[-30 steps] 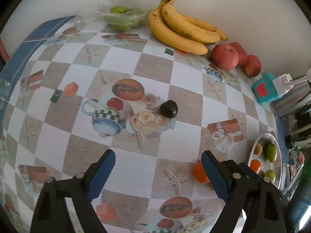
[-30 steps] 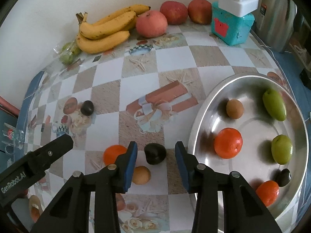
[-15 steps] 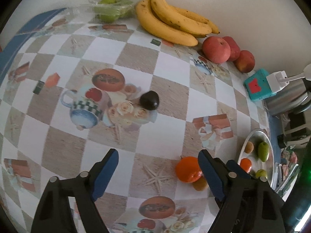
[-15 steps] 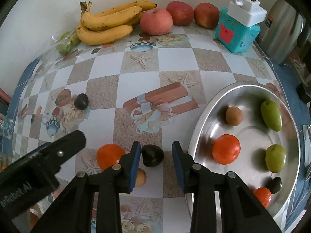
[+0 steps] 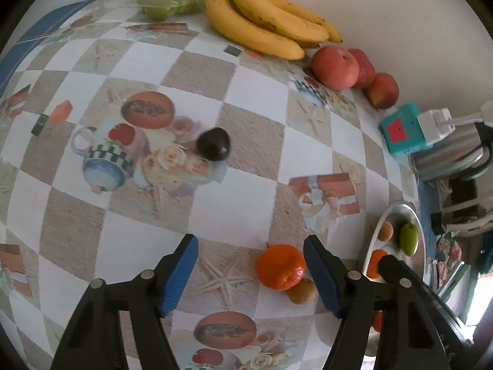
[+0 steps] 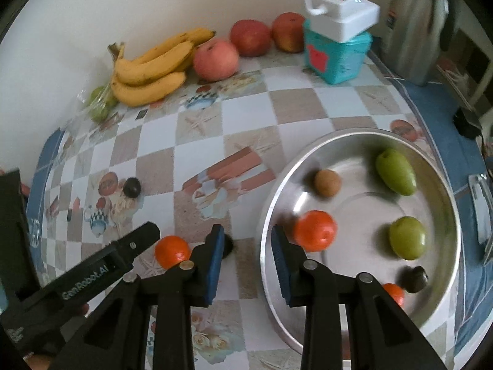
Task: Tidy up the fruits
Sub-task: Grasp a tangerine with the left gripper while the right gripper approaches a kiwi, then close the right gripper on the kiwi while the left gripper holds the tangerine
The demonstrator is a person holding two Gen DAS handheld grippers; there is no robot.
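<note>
A: Widest thing first: the checked, picture-printed tablecloth point(image 5: 246, 98). On its right sits the round shiny metal tray point(image 6: 271, 191), the likely collecting place, since it already carries two orange mandarins, two green oval fruits, a brown round one and a dark one.

B: Against the wall?

A: A bunch of yellow bananas point(image 5: 265, 21) and three red apples point(image 5: 336, 67), lined up well apart from the tray; too big for these jaws, I'd judge. Next to them a teal plastic box point(image 6: 336, 58) with a white power strip on top.

B: Grippers?

A: The right gripper point(image 6: 246, 252) hangs with its jaws spread and empty, straddling the tray's near rim. A small dark fruit point(image 6: 228, 245) peeks out beside the left blue pad, on the cloth, not gripped. The left gripper point(image 5: 251, 265) is also wide open, holding nothing.

B: Loose fruit?

A: A loose orange mandarin point(image 5: 280, 266) lies just inside the left gripper's right finger, touching a small brown round fruit point(image 5: 302, 291). Another dark oval fruit point(image 5: 214, 145) rests mid-cloth, well apart. Four pieces still outside the tray, then.
</note>
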